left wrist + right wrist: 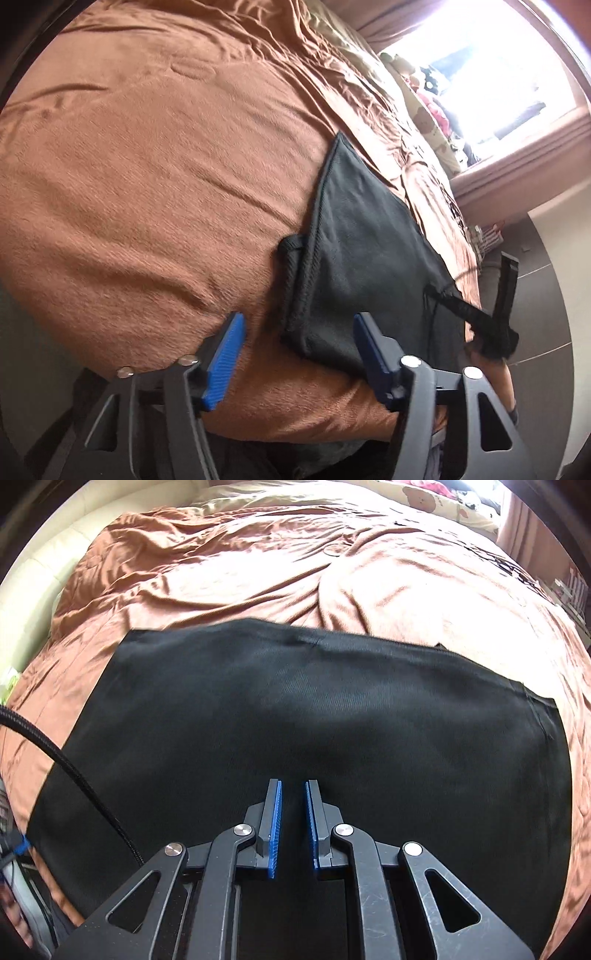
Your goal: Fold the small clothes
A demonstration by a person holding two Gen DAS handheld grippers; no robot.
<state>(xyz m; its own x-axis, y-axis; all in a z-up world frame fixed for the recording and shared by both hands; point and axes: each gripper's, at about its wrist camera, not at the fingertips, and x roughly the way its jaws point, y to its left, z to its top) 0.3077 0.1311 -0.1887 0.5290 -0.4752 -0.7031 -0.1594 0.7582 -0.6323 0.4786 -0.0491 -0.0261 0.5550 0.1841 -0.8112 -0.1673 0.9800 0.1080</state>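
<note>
Left gripper (297, 328): fingers spread wide, nothing between them, hovering over the near edge of the bed just beside the garment's near left corner.
Black garment (365, 266): lies mostly flat on the brown blanket (147, 166), near the bed's front edge; a thick hemmed border runs along its left side, with a small lump bunched there.
Right gripper (293, 794): pads drawn nearly together with a slim gap, pinching the garment's near right edge, as the left view shows the cloth pulled to a point there.
Step in hand: judged as setting up a fold, one side gripped, the other not yet.
Next move: probably the left gripper closing on its corner, so both lift evenly; an uneven lift could skew the fold.
</note>
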